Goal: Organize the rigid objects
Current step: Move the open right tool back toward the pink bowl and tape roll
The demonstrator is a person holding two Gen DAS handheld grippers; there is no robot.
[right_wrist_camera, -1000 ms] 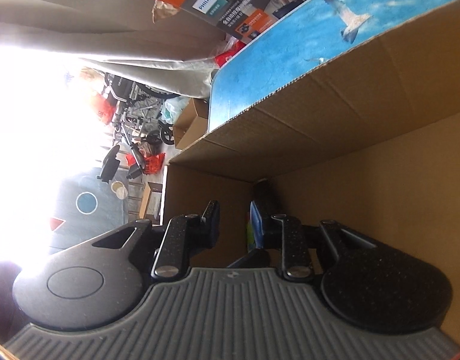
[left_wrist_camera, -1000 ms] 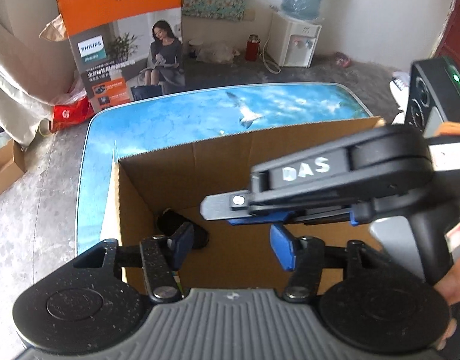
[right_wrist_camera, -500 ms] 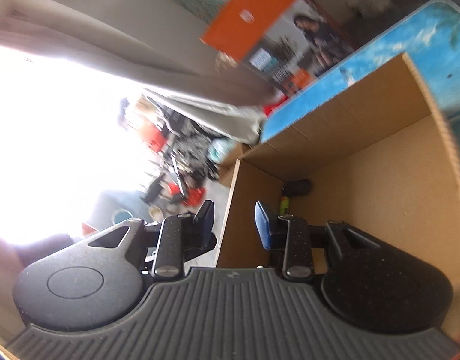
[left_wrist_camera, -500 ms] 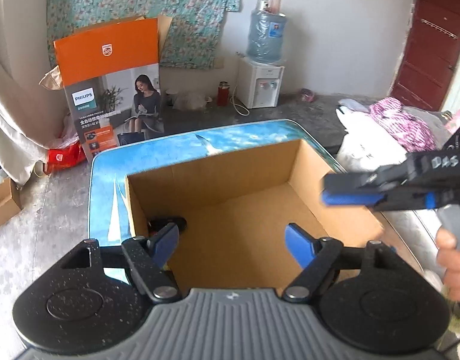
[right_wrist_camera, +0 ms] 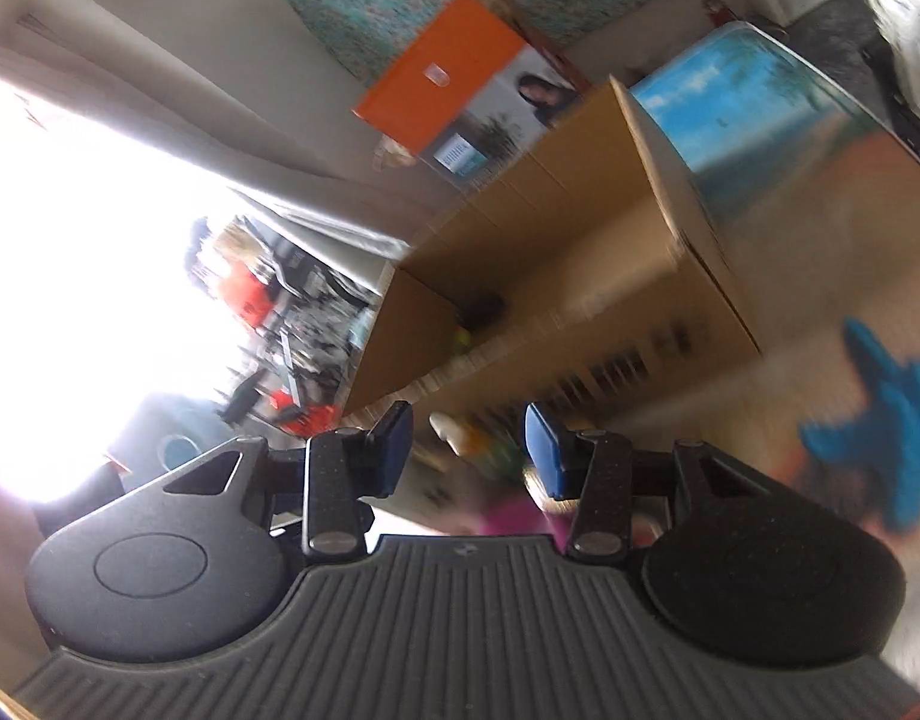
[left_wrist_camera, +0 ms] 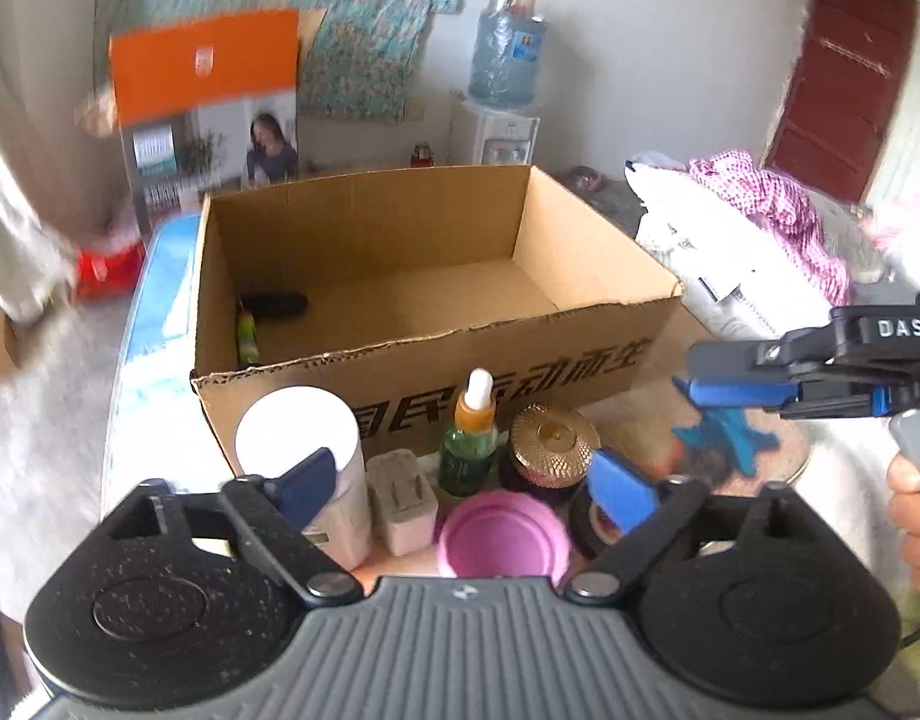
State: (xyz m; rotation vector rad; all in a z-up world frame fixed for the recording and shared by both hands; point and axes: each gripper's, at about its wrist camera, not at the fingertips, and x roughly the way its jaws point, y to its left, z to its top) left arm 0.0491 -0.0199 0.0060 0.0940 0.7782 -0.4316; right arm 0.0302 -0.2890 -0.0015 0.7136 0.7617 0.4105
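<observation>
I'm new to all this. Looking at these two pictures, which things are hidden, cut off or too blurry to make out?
- Left wrist view: the dark tub behind the left hand-held gripper is mostly hidden by its finger.
- Left wrist view: two small items in the cardboard box, one dark, one green, are too small to identify.
- Right wrist view: motion blur smears the bottles between the right hand-held gripper fingers.

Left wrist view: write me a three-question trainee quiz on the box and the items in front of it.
1. True or false: the cardboard box already holds two items in one corner.
2. Which item stands right behind the pink cup? A) dropper bottle B) white canister C) gold-lidded jar
3. Does the left gripper hold anything?

Key: 1 true: a dark item and a green one. 2 A. 3 No; its jaws have just been opening, nothing clamped.
</observation>
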